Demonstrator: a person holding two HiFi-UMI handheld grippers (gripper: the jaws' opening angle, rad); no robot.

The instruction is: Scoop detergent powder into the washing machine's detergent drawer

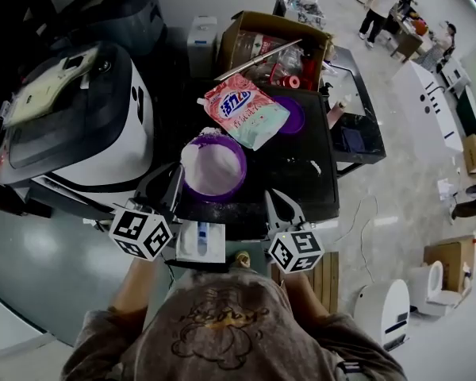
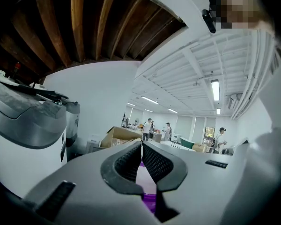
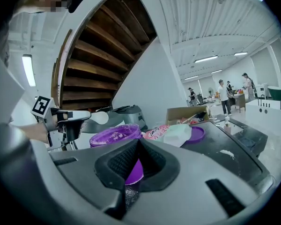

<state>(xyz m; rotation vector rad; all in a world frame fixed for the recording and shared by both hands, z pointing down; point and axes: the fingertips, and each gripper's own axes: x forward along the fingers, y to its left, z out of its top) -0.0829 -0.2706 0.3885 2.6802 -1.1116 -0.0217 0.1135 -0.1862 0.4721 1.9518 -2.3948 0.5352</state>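
A purple tub (image 1: pixel 214 167) full of white powder stands on the black table (image 1: pixel 301 173). Behind it lie a pink detergent bag (image 1: pixel 244 109) and the tub's purple lid (image 1: pixel 292 114). My left gripper (image 1: pixel 174 183) is at the tub's left rim, shut on a white scoop (image 3: pixel 99 117) whose handle shows between its pads (image 2: pixel 131 161). My right gripper (image 1: pixel 274 198) sits shut at the table's front edge, right of the tub (image 3: pixel 114 136), with nothing in it. A white drawer with a blue insert (image 1: pixel 200 240) lies below the table edge between the two grippers.
A white and black washing machine (image 1: pixel 71 117) stands to the left of the table. A cardboard box (image 1: pixel 274 46) with clutter is at the table's back. A low black stand (image 1: pixel 355 125) is on the right. People work far off at the back right.
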